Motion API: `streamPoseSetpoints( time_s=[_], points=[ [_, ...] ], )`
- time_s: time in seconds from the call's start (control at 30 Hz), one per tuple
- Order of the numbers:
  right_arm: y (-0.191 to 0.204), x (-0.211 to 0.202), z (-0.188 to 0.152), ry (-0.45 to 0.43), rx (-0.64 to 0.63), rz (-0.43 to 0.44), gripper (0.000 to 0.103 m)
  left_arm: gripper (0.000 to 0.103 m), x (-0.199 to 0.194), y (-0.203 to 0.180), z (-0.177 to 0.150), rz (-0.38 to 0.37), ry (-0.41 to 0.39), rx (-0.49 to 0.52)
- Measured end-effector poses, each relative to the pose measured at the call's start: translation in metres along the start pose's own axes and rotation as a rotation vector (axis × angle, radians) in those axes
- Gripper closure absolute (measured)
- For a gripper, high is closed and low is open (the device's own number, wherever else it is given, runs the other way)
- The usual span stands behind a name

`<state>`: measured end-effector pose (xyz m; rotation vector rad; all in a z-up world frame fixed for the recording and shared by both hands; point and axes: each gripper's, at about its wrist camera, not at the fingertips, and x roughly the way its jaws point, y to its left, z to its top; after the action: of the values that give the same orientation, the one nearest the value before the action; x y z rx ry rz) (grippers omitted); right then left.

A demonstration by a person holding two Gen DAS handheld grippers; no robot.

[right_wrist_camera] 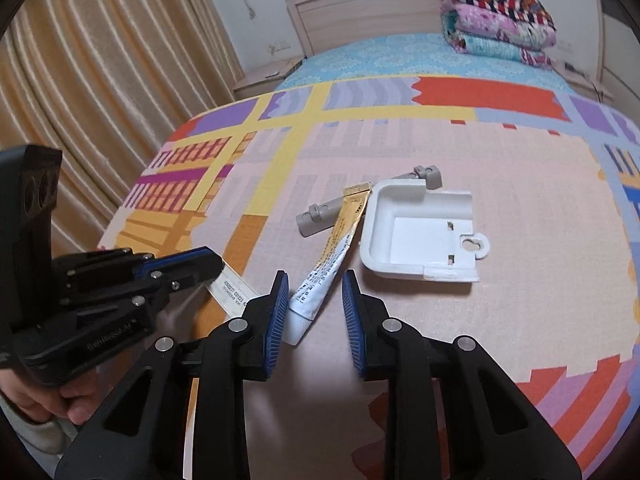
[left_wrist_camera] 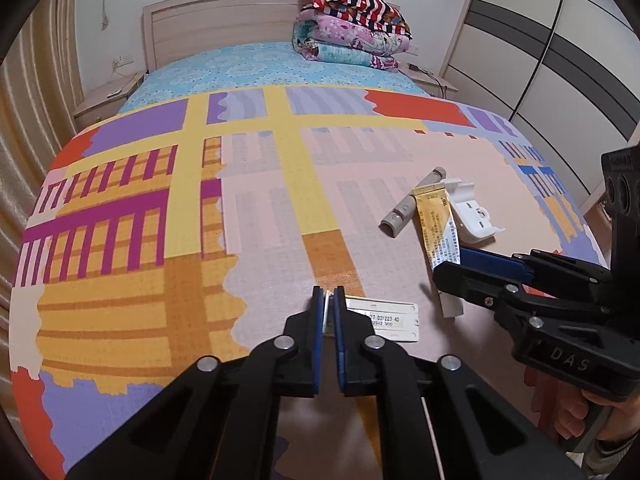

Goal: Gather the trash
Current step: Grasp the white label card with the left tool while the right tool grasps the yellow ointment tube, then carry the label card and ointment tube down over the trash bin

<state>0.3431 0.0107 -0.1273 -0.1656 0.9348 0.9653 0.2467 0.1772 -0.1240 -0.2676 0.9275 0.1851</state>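
My left gripper (left_wrist_camera: 328, 295) is shut on the edge of a flat white label strip (left_wrist_camera: 386, 321), which lies on the patterned bed cover; the strip also shows in the right wrist view (right_wrist_camera: 234, 290). My right gripper (right_wrist_camera: 315, 280) is open, its fingers on either side of the lower end of a yellow-and-white squeezed tube (right_wrist_camera: 332, 260). The tube (left_wrist_camera: 438, 228) lies between a grey plastic rod (left_wrist_camera: 408, 208) and a white plastic cover (left_wrist_camera: 476, 212). The cover (right_wrist_camera: 420, 236) sits just right of the tube, the rod (right_wrist_camera: 320, 218) behind it.
The bed cover (left_wrist_camera: 280, 200) spreads over the bed. Folded quilts (left_wrist_camera: 352, 28) are stacked by the headboard. Curtains (right_wrist_camera: 100, 80) hang at the left, a wardrobe (left_wrist_camera: 560, 40) stands at the right, and nightstands flank the headboard.
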Motion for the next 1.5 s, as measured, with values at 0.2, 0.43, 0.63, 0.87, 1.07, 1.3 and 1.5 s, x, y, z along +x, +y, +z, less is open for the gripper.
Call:
streamPoseSetpoints(
  time_s=[0.2,0.43,0.63,0.87,1.07,1.3,1.5],
  points=[
    [0.004,0.001,-0.001,0.012,-0.027,0.004,0.088,0.1,-0.005,0.003,-0.002,-0.004,-0.014,-0.015],
    [0.007,-0.017,-0.007,-0.008,-0.062,-0.017,0.088,0.1,-0.028,-0.005,-0.012,-0.007,-0.063,0.021],
    [0.0,-0.053,-0.015,-0.049,-0.064,-0.005,0.088,0.1,-0.055,-0.015,-0.026,-0.023,-0.109,0.041],
    [0.001,-0.089,-0.035,-0.073,-0.098,0.021,0.088,0.1,-0.089,-0.034,-0.052,-0.032,-0.144,0.094],
    [0.014,-0.115,-0.064,-0.08,-0.152,0.043,0.088,0.1,-0.109,-0.052,-0.082,-0.061,-0.158,0.122],
    [0.029,-0.142,-0.105,-0.078,-0.199,0.074,0.088,0.1,-0.128,-0.076,-0.113,-0.093,-0.156,0.175],
    [0.038,-0.155,-0.144,-0.05,-0.212,0.096,0.088,0.1,-0.129,-0.098,-0.147,-0.128,-0.113,0.226]
  ],
)
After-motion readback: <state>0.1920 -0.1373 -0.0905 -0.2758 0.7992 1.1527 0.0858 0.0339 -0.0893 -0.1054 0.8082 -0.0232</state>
